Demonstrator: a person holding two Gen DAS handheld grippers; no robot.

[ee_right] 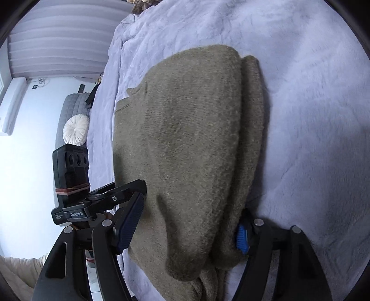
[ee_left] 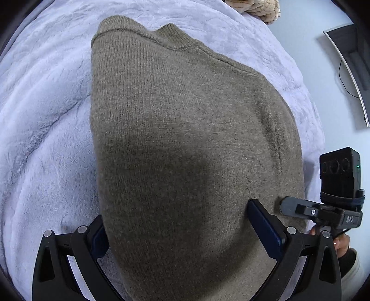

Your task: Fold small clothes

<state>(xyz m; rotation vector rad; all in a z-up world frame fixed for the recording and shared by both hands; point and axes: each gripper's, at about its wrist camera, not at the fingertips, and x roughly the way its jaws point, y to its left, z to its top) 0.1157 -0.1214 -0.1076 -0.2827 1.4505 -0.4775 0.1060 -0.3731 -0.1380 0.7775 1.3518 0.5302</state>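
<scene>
both grippers straddle the folded olive sweater (ee_left: 185,139) on the lilac blanket (ee_left: 46,139): left gripper (ee_left: 182,222) and right gripper (ee_right: 189,222) jaws spread wide, gripping nothing.

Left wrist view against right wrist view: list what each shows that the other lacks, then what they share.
Only the left wrist view shows the ribbed neckline, a monitor and a tan knitted item. Only the right wrist view shows the round white cushion, a grey quilted seat and the sweater's stacked folded edge. Both show the olive sweater on the lilac blanket, lying between open gripper fingers.
</scene>
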